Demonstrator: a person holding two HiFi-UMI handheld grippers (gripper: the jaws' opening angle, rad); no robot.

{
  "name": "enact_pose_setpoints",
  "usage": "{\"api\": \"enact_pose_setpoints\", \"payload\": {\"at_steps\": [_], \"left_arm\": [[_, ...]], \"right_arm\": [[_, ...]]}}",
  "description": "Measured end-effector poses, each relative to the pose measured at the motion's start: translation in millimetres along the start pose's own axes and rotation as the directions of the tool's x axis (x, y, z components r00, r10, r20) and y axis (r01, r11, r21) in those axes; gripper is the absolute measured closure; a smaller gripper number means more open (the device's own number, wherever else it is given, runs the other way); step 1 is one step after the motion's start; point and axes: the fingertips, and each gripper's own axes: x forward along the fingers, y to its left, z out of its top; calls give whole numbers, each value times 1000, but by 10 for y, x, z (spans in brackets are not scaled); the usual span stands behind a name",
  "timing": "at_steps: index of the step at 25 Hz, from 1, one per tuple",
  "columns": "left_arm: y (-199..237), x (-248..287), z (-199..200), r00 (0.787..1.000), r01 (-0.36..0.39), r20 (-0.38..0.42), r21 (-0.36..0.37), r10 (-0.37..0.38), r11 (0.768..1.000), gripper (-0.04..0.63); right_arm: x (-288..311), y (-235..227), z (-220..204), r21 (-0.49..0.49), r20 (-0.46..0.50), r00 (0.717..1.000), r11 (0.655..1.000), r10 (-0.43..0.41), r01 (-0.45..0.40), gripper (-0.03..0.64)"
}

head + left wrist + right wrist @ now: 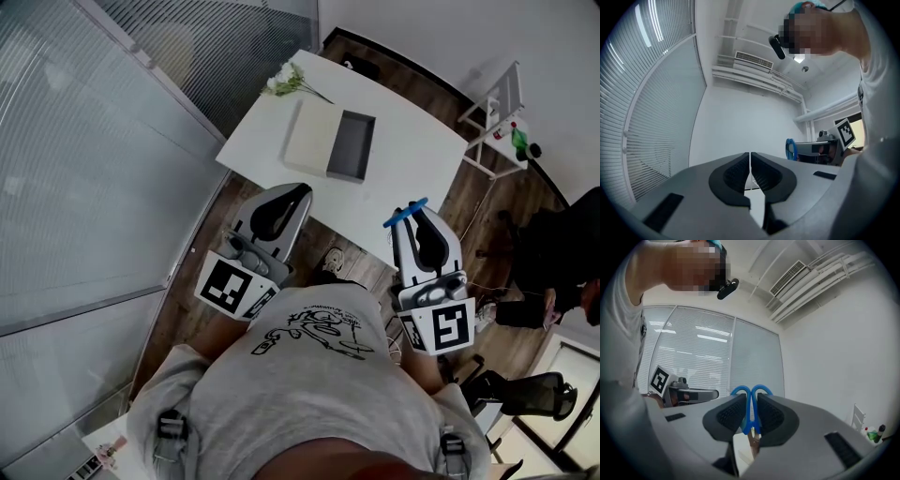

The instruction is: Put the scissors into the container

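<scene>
Clenched in the right gripper point(750, 401): the scissors point(750, 414), pinched at the neck just under the blue loops. Gripped there, most likely, to hold the pair shut and steady on the way over. Pointed loops-first, out past the gripper's tips and toward the counter point(412, 141), with the blades tucked back between the pads and the long axis in line with the gripper, about level. Held in the air, short of the counter's near edge and well apart from the container point(352, 145). Set that grey container open-topped on the counter, just beside a pale flat slab point(312, 138), with a sprig of white flowers point(286, 80) near the far corner. Pressed the left gripper point(750, 157) together on nothing and held it alongside at like height, probably just to keep it out of the way. Needed yet, by the look of it: a reach forward over the container before letting go.
</scene>
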Motion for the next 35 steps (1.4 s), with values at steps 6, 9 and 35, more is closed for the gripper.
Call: {"api": "enact_pose_setpoints", "payload": {"at_steps": [6,9,35], "left_arm": [[97,332,-32,1000,12,-9,-7,-12,1000,568],[138,496,-64,1000,17,-13,-8,-17,1000,568],[258,1098,-135,1000,20,-12,-16,-20,1000,569]], "right_arm": [[168,-287,-14,-1,-8,1000,1000,-8,8,534],[242,-424,-39,1,-10,1000,1000,-10,10,534],[533,-961,-93,9,-15,1000,1000,-11,11,534]]}}
